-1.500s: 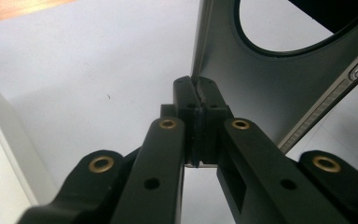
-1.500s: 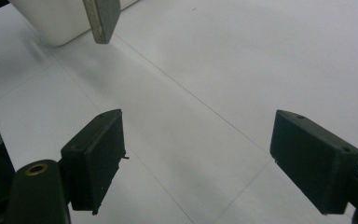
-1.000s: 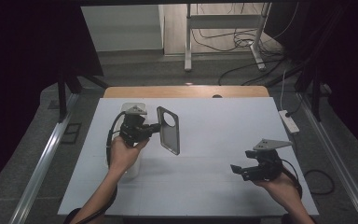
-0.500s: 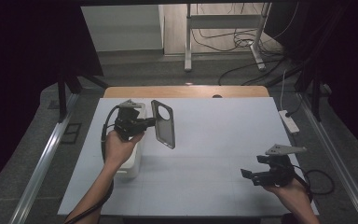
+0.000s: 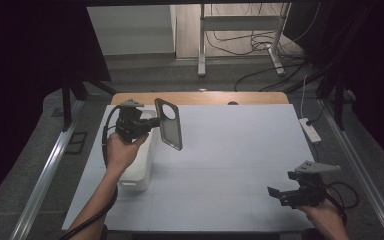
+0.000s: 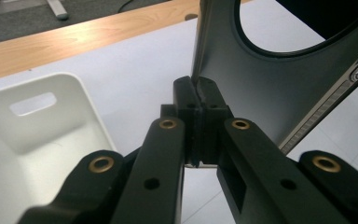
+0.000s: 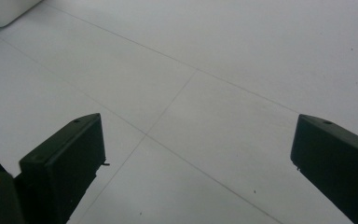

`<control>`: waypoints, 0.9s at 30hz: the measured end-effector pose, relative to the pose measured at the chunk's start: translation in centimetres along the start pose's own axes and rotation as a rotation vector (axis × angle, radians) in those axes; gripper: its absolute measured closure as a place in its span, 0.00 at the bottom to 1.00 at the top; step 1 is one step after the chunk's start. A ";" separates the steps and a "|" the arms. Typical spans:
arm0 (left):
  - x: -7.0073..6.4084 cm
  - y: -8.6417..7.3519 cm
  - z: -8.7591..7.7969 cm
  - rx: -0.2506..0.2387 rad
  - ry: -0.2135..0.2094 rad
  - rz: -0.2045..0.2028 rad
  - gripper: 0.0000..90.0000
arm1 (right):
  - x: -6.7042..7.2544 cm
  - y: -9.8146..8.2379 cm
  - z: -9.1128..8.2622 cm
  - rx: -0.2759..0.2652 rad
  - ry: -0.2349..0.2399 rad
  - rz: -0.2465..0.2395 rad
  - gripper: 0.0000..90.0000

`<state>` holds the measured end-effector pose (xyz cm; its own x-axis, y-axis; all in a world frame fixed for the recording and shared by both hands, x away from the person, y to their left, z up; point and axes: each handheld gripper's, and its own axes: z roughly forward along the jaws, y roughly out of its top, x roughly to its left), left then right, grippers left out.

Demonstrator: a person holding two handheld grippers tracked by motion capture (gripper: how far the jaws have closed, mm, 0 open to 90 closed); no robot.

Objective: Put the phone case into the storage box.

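Nearest the person, the right gripper (image 5: pixel 280 192) hovers low over the bare white worktop (image 5: pixel 240 165) at its front right corner, jaws spread wide with nothing between them. Farther back on the left, the left gripper (image 5: pixel 152 125) is raised above a white bin (image 5: pixel 137 172), its jaws pinched on the edge of a dark phone case (image 5: pixel 169 123), held upright in the air beside the bin.

Legible text: none | Labels, brands: none readable | Numbers, signs: none readable | Checked: high view, left gripper view, right gripper view
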<state>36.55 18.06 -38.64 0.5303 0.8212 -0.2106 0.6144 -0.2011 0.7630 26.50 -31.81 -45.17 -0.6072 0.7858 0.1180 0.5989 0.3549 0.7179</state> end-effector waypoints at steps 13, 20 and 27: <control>1.8 0.5 -0.6 -0.007 0.056 -0.036 0.99 | 0.0 -1.1 -0.9 -0.019 -0.014 0.033 0.00; 2.8 0.7 -0.7 -0.009 0.088 -0.051 0.99 | 0.0 -1.1 -0.8 -0.012 -0.015 0.032 0.00; 3.9 0.7 -0.9 -0.017 0.116 -0.077 0.99 | -0.1 -1.1 -0.9 -0.016 -0.014 0.034 0.00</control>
<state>38.54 21.57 -38.34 0.4107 0.8901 -0.1976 0.6398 -0.1269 0.7580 25.43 -32.69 -45.36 -0.5791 0.8043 0.1336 0.6109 0.3195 0.7243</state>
